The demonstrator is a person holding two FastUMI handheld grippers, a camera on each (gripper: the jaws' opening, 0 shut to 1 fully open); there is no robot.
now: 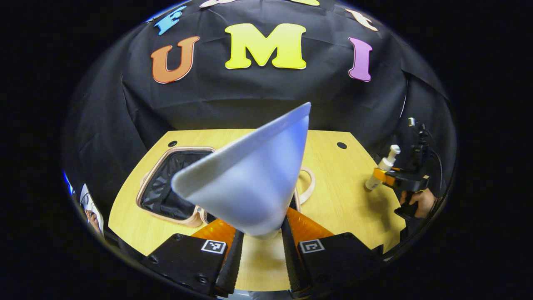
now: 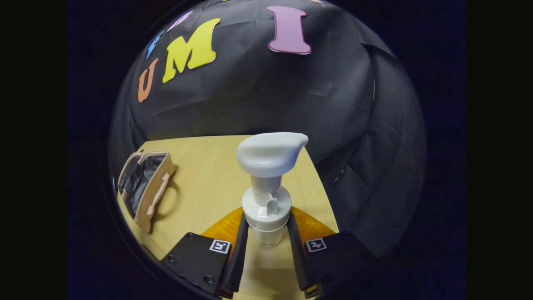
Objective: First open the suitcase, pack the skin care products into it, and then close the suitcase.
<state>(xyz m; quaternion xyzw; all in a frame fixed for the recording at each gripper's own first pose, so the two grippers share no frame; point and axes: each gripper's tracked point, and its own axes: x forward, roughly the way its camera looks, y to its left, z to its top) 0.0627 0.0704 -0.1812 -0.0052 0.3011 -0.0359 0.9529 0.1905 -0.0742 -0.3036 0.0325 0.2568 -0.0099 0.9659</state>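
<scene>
Suitcase [image 1: 166, 187] is lying open; I'm pinching a white tube [image 1: 250, 183] in my left gripper [image 1: 260, 250], a pump bottle [image 2: 266, 196] in my right gripper [image 2: 266, 254], both needing lowering inside it.

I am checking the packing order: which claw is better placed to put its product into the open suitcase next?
Probably left: the left claw holds the white tube right above the open suitcase, while the right claw grips the pump bottle farther away.

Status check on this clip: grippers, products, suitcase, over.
Left gripper shut on pale blue squeeze tube. Right gripper shut on white pump bottle. Tan suitcase open on wooden table, dark lining showing. Nothing blocking it.
</scene>
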